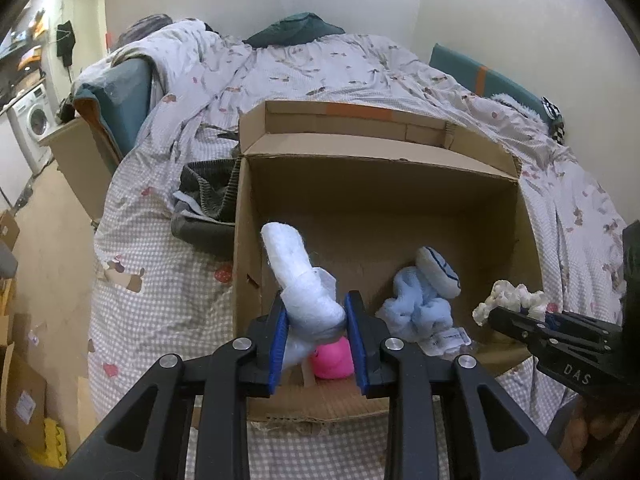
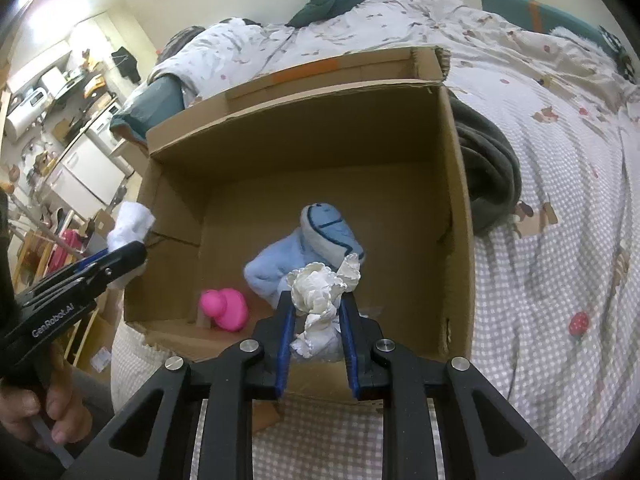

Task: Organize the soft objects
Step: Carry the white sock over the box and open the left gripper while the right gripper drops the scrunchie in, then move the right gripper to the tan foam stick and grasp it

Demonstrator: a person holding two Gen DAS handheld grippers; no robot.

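An open cardboard box [image 1: 400,196] [image 2: 320,136] stands on the bed. Inside lie a light blue plush toy [image 1: 424,300] [image 2: 304,248] and a pink rubber duck [image 1: 334,360] [image 2: 226,308]. My left gripper [image 1: 316,312] is shut on a white soft cloth toy [image 1: 300,280], held above the box's near left corner; it shows in the right wrist view [image 2: 132,220] too. My right gripper [image 2: 318,312] is shut on a cream frilly scrunchie [image 2: 320,292], held over the box's near edge; it also shows in the left wrist view [image 1: 512,300].
The bed has a checked and printed duvet [image 1: 400,68] [image 2: 560,200]. Dark grey clothing [image 1: 208,200] [image 2: 488,168] lies beside the box. Teal pillows [image 1: 492,76] rest at the wall. Cardboard boxes [image 1: 20,400] stand on the floor at left, a washing machine [image 1: 32,124] beyond.
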